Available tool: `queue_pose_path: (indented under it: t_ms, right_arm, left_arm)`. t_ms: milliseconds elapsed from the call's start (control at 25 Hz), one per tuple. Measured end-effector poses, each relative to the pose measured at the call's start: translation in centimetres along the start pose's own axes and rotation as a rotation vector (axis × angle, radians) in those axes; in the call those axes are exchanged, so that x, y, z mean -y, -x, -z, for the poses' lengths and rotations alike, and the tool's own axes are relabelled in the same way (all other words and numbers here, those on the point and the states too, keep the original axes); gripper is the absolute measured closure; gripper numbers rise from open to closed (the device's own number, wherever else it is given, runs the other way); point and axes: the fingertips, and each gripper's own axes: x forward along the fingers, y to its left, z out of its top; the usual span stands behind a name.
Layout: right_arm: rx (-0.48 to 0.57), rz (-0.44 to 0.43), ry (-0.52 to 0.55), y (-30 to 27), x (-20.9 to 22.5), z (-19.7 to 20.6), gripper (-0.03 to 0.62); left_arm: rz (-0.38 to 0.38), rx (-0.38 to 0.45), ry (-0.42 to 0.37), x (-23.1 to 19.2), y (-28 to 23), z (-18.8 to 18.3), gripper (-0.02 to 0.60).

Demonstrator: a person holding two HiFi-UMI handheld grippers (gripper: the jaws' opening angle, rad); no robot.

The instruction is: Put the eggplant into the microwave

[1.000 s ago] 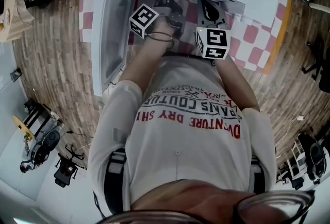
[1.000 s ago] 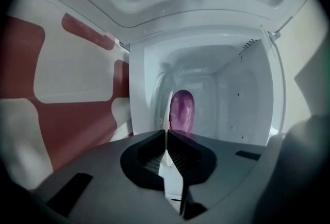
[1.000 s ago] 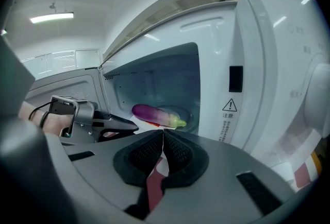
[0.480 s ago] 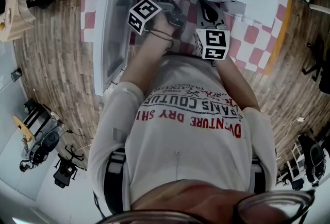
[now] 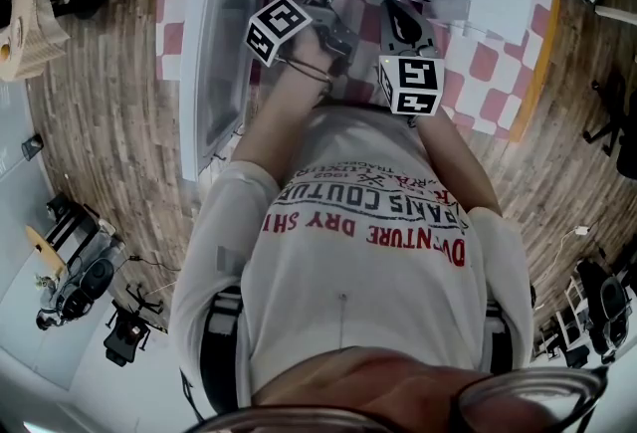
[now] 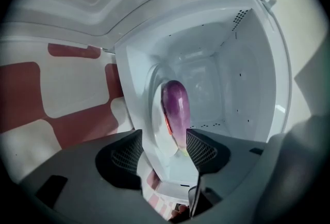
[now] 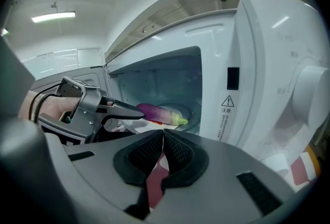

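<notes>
Now we see the eggplant [image 6: 175,107] in the microwave [image 6: 247,63], its near end between the left gripper's [image 6: 164,151] opening jaws; right gripper's [image 7: 162,152] jaws together.

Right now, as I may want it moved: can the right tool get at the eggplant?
Probably yes: the microwave stands open and the eggplant lies ahead of the right tool, whose shut jaws must open first. The left tool, jaws opening around it, crowds one end.
</notes>
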Motion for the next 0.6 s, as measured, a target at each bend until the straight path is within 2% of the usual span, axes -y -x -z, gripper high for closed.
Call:
queue_pose_path:
  t_ms: [120,240,320,360,400,520,600]
  right_arm:
    - [0.001,-0.001,0.003,0.3,0.0,0.1,0.568]
    - [0.005,0.0,0.006,0.7,-0.1,0.1,0.568]
    - [0.01,0.002,0.008,1.1,-0.2,0.0,0.568]
    - [0.014,0.002,0.009,1.3,-0.2,-0.1,0.568]
    - [0.018,0.003,0.01,1.5,-0.3,-0.2,0.568]
    - [0.035,0.006,0.015,2.2,-0.6,-0.5,0.568]
    - [0.049,0.012,0.011,2.8,-0.7,-0.8,0.568]
  left_arm:
    - [0.004,-0.001,-0.014,-0.2,0.3,0.2,0.322]
    - [0.004,-0.016,-0.103,0.1,1.1,0.8,0.333]
    - [-0.037,-0.012,-0.166,-0.2,2.2,1.0,0.431]
    - [-0.056,-0.008,-0.21,-0.2,2.7,1.2,0.516]
    - [-0.062,-0.005,-0.271,0.1,3.3,1.3,0.544]
    - [-0.003,0.013,-0.471,2.7,5.0,2.0,0.554]
    - [0.045,0.032,-0.568,4.5,6.1,2.3,0.554]
